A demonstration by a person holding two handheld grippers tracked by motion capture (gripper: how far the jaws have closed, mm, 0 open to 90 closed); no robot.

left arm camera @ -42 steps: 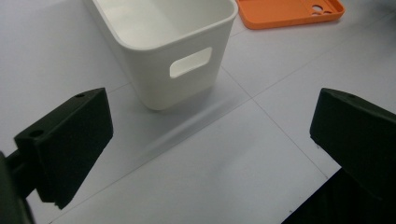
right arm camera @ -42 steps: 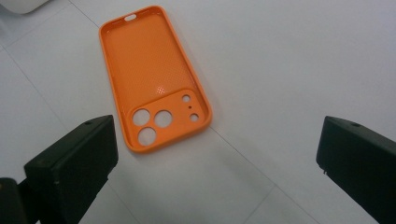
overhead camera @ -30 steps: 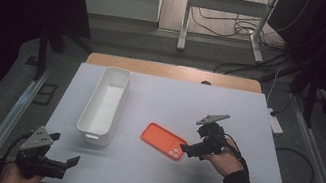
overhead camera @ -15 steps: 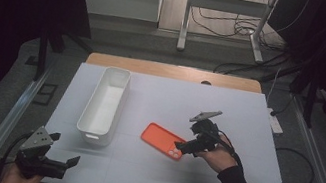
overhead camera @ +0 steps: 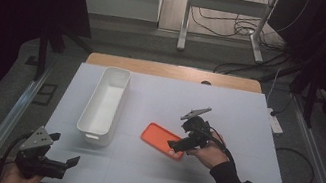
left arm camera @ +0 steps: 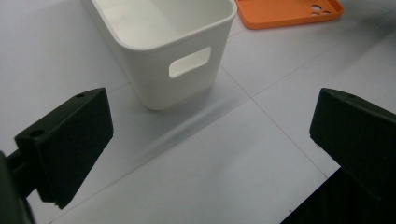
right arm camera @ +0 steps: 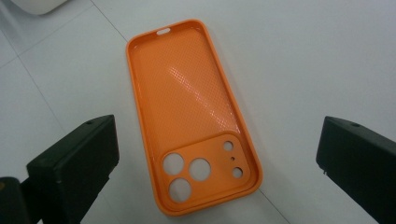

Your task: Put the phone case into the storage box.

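No brand name, label or other writing can be read on anything in view.

A white table (overhead camera: 257, 118) carries a wooden strip along its far edge, at 12 o'clock in the high view. Around it the room is dark, with a grey floor, black cables and a pale metal stand (overhead camera: 225, 16) beyond the far edge.

An orange phone case (overhead camera: 162, 140) lies flat near the table's centre, hollow side up. In the right gripper view the case (right arm camera: 191, 112) shows three large round camera holes at its near end, toward 6 o'clock, and a small slot at the far end.

The right gripper (overhead camera: 175, 146), held in a hand (overhead camera: 210, 156) coming from 5 o'clock, sits at the case's near right end. Its jaws are spread wide, one on each side of the case, gripping nothing.

A long white bin (overhead camera: 104, 104) stands at 9 o'clock from the case, well apart. In the left gripper view the bin (left arm camera: 173, 51) shows a handle slot in its end wall.

The left gripper (overhead camera: 68, 161) sits at the table's near left corner, at 7 o'clock, jaws apart and empty.

Compared with one second earlier, the right gripper has moved left and closer over the case; the left gripper, bin and case are unchanged.
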